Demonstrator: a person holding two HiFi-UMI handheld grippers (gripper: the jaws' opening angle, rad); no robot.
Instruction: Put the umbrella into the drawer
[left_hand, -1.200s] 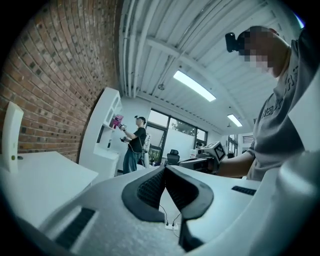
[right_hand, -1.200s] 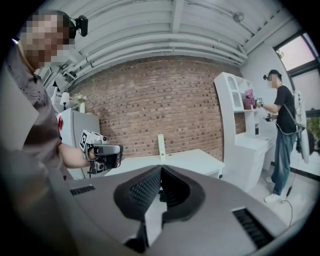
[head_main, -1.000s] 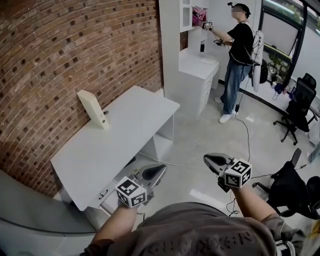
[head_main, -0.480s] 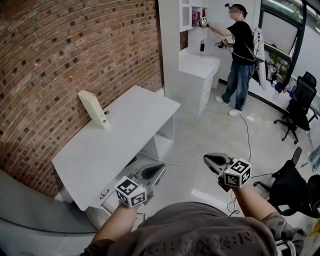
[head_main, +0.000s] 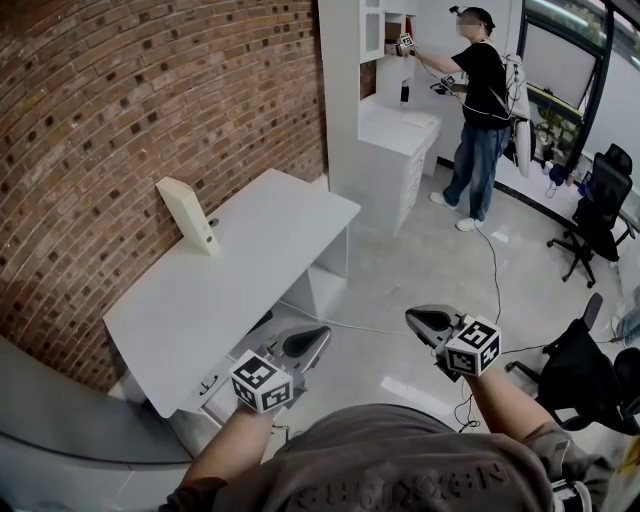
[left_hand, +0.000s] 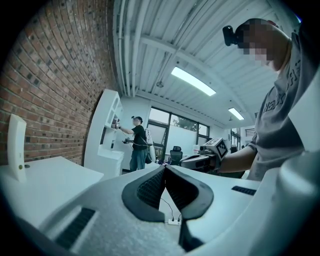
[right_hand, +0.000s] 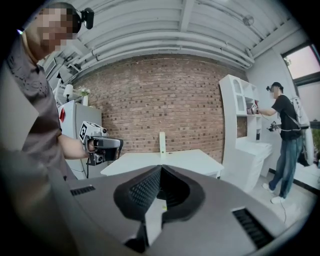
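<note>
I see no umbrella in any view. A white desk (head_main: 240, 270) stands against the brick wall, and a drawer front with a dark handle (head_main: 207, 384) shows under its near edge. My left gripper (head_main: 312, 341) hovers beside that corner of the desk, shut and with nothing in it; its tips meet in the left gripper view (left_hand: 164, 167). My right gripper (head_main: 424, 322) hangs over the floor to the right, also shut and bare, its pads closed together in the right gripper view (right_hand: 160, 168). Each gripper shows in the other's view: right gripper (left_hand: 202, 160), left gripper (right_hand: 102, 145).
A cream upright panel (head_main: 188, 215) stands on the desk near the wall. A tall white shelf unit (head_main: 385, 120) is beyond, with another person (head_main: 478, 110) working at it. Office chairs (head_main: 595, 215) (head_main: 590, 380) stand at the right. A cable (head_main: 494, 270) runs across the floor.
The person at the back has stepped closer to the shelf unit. My two grippers have stayed where they were, both shut.
</note>
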